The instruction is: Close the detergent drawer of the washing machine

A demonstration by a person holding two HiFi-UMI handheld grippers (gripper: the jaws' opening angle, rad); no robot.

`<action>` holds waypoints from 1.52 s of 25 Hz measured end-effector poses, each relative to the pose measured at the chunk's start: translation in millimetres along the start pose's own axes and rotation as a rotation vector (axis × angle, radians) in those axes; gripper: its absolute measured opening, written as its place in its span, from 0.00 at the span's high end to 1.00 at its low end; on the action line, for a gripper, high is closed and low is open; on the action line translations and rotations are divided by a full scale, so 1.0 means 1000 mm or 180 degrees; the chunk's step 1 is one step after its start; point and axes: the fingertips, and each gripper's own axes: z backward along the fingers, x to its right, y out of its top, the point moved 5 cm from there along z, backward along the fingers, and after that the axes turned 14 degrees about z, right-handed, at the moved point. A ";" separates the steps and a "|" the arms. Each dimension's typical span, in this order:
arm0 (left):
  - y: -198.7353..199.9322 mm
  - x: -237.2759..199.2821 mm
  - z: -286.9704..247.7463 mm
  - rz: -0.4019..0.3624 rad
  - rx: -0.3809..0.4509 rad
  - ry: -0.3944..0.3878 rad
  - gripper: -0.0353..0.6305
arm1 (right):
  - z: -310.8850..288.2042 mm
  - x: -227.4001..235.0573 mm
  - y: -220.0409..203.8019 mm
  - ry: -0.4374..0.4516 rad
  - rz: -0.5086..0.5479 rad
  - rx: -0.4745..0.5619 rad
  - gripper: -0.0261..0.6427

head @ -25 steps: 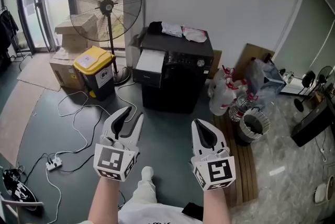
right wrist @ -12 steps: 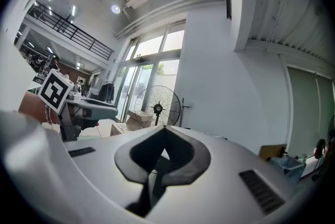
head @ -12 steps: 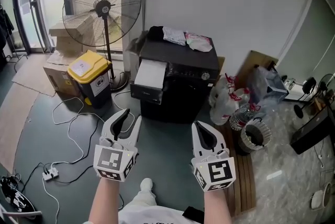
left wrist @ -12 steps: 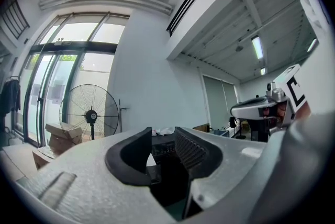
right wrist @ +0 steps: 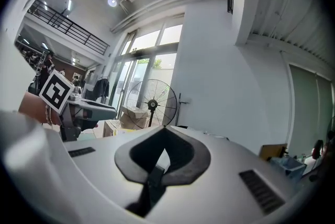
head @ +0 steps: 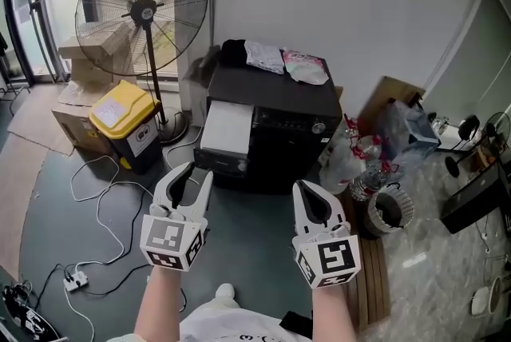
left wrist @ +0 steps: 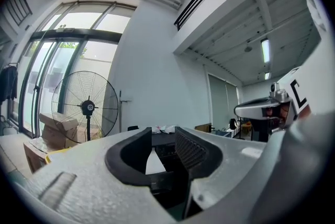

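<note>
Now the washing machine sits nearer and larger in the head view than a second ago. The fan and the yellow-lidded bin have slid off toward the left, so the person has evidently been walking up to the machine with both tools held level ahead. The detergent drawer is the white tray standing out of the machine's front at its upper left, and it is plainly not yet pushed in. The left hand-held gripper has its jaws a modest way apart with nothing between them, and in its own view the drawer shows through the gap, still well apart from the tips. The right hand-held gripper has its tips brought together and carries nothing. The approach looks nearly done, and the left tool seems better lined up to press the drawer's front face.
</note>
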 end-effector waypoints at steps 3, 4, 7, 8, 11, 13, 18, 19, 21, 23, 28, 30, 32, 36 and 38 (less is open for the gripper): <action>-0.004 -0.014 -0.016 0.0046 -0.0073 0.0007 0.75 | -0.023 0.000 -0.005 0.0005 -0.0038 -0.0019 0.96; -0.007 -0.018 -0.019 0.0070 -0.0095 0.0004 0.75 | -0.028 -0.001 -0.007 0.0020 -0.0040 -0.0011 0.96; -0.014 -0.027 -0.026 0.0143 -0.0151 0.0000 0.75 | -0.041 -0.003 -0.012 0.0042 -0.0084 -0.0043 0.96; -0.016 -0.029 -0.029 0.0173 -0.0170 0.0002 0.75 | -0.044 -0.004 -0.014 0.0051 -0.0103 -0.0066 0.96; -0.024 -0.038 -0.034 0.0282 -0.0218 0.0039 0.75 | -0.050 -0.006 -0.021 0.0074 -0.0140 -0.0146 0.96; -0.030 -0.044 -0.038 0.0372 -0.0238 0.0095 0.75 | -0.054 -0.006 -0.027 0.0075 -0.0153 -0.0198 0.96; -0.046 -0.056 -0.051 0.0591 -0.0329 0.0146 0.71 | -0.072 0.002 -0.038 0.0107 -0.0183 -0.0243 0.96; -0.049 -0.058 -0.054 0.0616 -0.0339 0.0160 0.71 | -0.077 0.003 -0.040 0.0127 -0.0180 -0.0237 0.96; -0.055 -0.060 -0.062 0.0669 -0.0358 0.0188 0.71 | -0.087 0.007 -0.044 0.0178 -0.0165 -0.0218 0.96; -0.064 -0.062 -0.071 0.0745 -0.0382 0.0217 0.71 | -0.097 0.012 -0.050 0.0233 -0.0157 -0.0211 0.96; -0.088 -0.072 -0.097 0.0980 -0.0503 0.0361 0.71 | -0.125 0.026 -0.070 0.0360 -0.0214 -0.0248 0.96; -0.101 -0.077 -0.107 0.1072 -0.0560 0.0437 0.71 | -0.136 0.031 -0.081 0.0418 -0.0236 -0.0274 0.96; -0.114 -0.083 -0.117 0.1195 -0.0610 0.0504 0.71 | -0.149 0.037 -0.094 0.0467 -0.0274 -0.0307 0.96; -0.145 -0.095 -0.133 0.1545 -0.0672 0.0635 0.71 | -0.175 0.049 -0.117 0.0580 -0.0347 -0.0373 0.96; -0.160 -0.101 -0.138 0.1747 -0.0684 0.0720 0.71 | -0.187 0.053 -0.128 0.0651 -0.0361 -0.0398 0.96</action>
